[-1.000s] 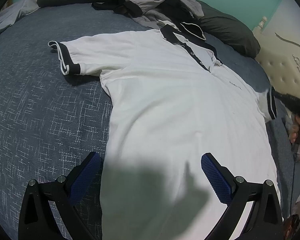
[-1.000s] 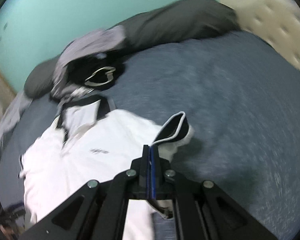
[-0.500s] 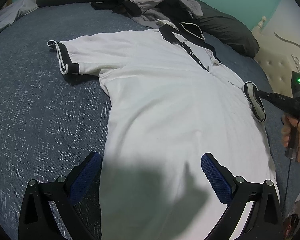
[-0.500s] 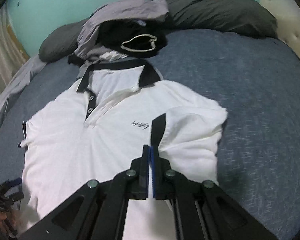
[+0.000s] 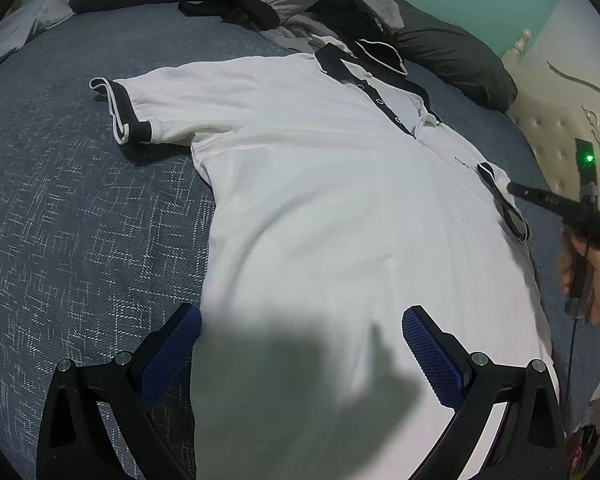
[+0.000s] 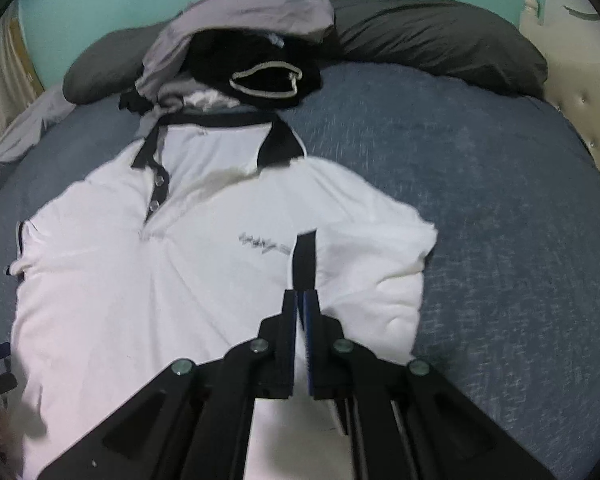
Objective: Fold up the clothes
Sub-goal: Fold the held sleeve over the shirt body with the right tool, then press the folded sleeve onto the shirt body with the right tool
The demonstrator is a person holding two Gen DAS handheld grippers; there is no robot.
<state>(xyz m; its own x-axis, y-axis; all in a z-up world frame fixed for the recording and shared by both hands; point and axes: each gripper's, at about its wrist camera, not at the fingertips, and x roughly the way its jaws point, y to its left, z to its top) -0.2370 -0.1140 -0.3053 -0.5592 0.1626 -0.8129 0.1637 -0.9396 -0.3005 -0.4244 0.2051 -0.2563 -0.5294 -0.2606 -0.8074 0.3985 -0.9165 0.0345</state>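
Note:
A white polo shirt (image 5: 320, 200) with black collar (image 5: 332, 62) lies face up on the blue-grey bedcover (image 5: 80, 220). Its one sleeve (image 5: 140, 108) is spread out flat to the left. My left gripper (image 5: 300, 328) hovers open over the shirt's lower part, nothing between its blue pads (image 5: 428, 356). My right gripper (image 6: 300, 294) is shut on the other sleeve's black cuff (image 6: 305, 256), which is folded inward over the chest beside the small logo (image 6: 264, 244). In the left wrist view the right gripper (image 5: 516, 192) reaches in from the right edge.
A heap of grey and black clothes (image 6: 252, 40) lies just beyond the collar, with dark pillows (image 6: 440, 44) behind it. A tufted cream headboard (image 5: 560, 132) stands on the right. Bare bedcover (image 6: 500, 240) stretches right of the shirt. A hand (image 5: 580, 264) holds the right gripper.
The right gripper has carried the sleeve cuff from out beside the shirt inward onto the chest, folding the sleeve over. The left gripper has stayed still and open.

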